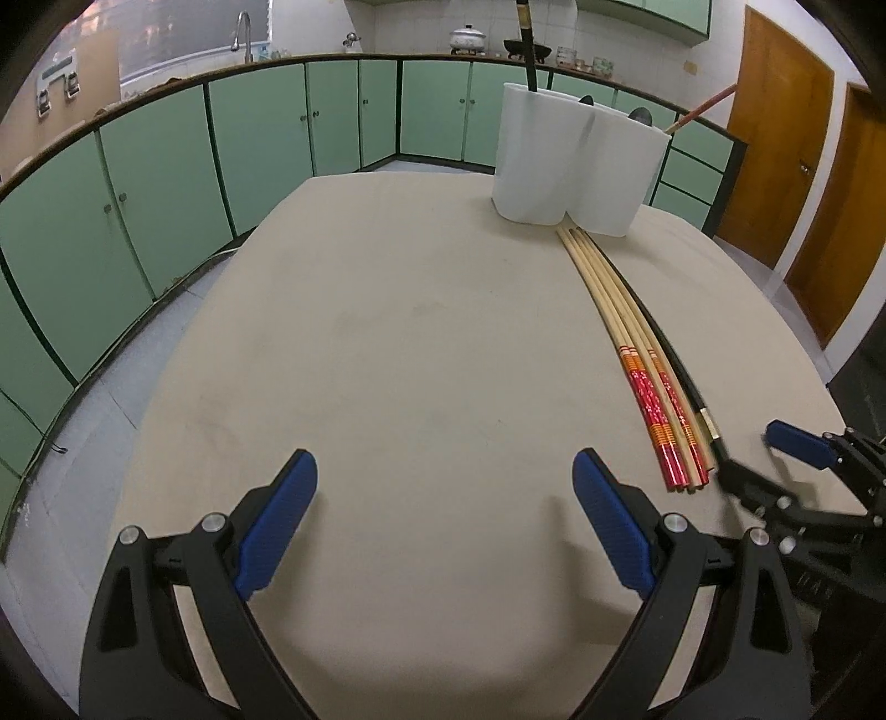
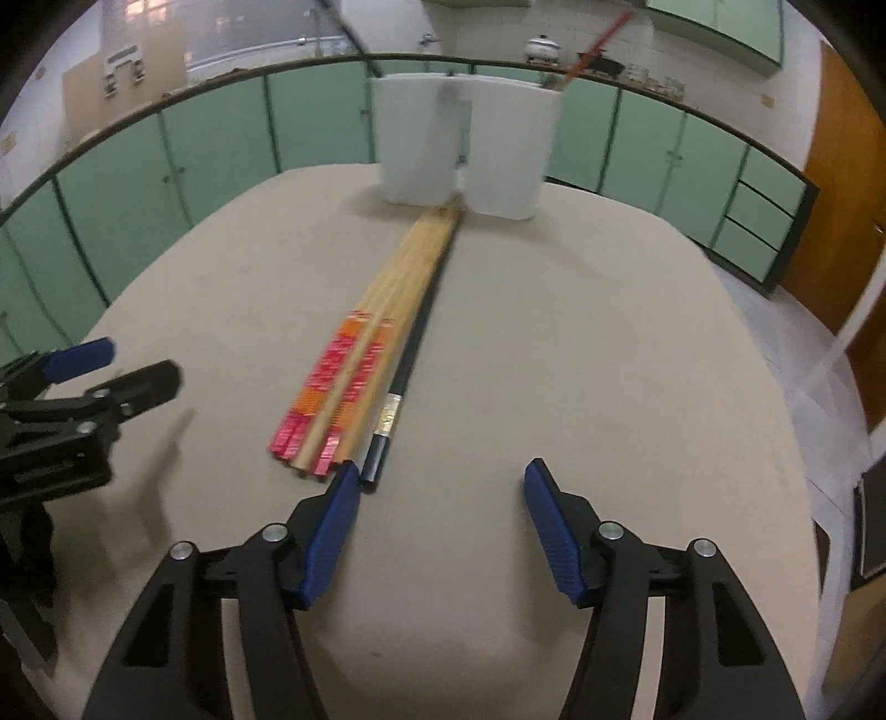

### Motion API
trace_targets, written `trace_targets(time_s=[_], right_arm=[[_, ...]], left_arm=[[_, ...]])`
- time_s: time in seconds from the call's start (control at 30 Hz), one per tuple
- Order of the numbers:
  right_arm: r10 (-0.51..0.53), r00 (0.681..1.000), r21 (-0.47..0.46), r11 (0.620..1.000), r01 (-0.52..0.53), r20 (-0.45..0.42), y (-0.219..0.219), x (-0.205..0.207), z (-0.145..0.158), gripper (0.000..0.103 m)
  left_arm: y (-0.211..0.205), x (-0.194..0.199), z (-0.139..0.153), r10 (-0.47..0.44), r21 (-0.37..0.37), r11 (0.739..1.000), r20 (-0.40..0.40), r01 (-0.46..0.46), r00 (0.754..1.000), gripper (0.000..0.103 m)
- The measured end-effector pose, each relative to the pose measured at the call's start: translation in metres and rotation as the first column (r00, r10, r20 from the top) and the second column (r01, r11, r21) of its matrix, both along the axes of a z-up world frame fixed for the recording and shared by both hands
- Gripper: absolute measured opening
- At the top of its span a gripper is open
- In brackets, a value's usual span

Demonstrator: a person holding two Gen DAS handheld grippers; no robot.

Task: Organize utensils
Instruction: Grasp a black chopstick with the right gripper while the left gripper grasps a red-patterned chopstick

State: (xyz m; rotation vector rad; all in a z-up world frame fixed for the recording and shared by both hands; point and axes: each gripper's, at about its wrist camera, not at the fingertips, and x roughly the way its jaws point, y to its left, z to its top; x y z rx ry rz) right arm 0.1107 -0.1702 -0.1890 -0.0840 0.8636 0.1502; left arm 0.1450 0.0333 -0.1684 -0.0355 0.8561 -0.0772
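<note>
Both grippers are gaping empty: left gripper (image 1: 443, 518) is hovering beside the chopsticks (image 1: 620, 338), whose butt ends are lying just ahead of the right gripper's (image 2: 440, 523) left fingertip (image 2: 346, 476)

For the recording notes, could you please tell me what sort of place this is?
Most likely a home kitchen: green cabinets under a long counter, a sink tap by the window, and a lidded pot on a stove behind the table.

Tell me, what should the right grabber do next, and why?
Probably nudge the right gripper toward the black chopstick so its open jaws straddle it. The chopstick's end lies just beside the near pad, not between them, and nothing is held.
</note>
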Motion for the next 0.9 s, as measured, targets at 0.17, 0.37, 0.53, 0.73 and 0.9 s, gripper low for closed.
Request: trace_targets(time_s=[0.17, 0.37, 0.53, 0.73, 0.9], right_arm=[[-0.016, 1.000, 0.070, 0.997, 0.016, -0.002, -0.015, -0.001, 0.004, 0.056], [0.019, 1.000, 0.078, 0.997, -0.018, -0.002, 0.001, 0.000, -0.001, 0.028], [0.041, 0.999, 0.092, 0.995, -0.041, -0.004, 0.004, 0.000, 0.000, 0.008], [-0.009, 1.000, 0.127, 0.992, 0.009, -0.004, -0.016, 0.001, 0.000, 0.007], [-0.048, 0.999, 0.116, 0.992, 0.047, 0.002, -0.036, 0.002, 0.000, 0.007]], left_arm=[[-0.003, 0.001, -0.001, -0.008, 0.002, 1.000, -0.008, 0.008, 1.000, 0.091], [-0.004, 0.000, -0.001, -0.008, 0.005, 1.000, -0.015, 0.009, 1.000, 0.091], [-0.008, 0.004, -0.004, -0.020, -0.002, 1.000, -0.035, 0.020, 0.999, 0.091], [-0.024, 0.007, -0.009, -0.063, -0.023, 0.998, -0.061, 0.062, 0.996, 0.091], [-0.045, 0.009, -0.010, -0.109, -0.029, 0.994, -0.063, 0.107, 0.992, 0.091]])
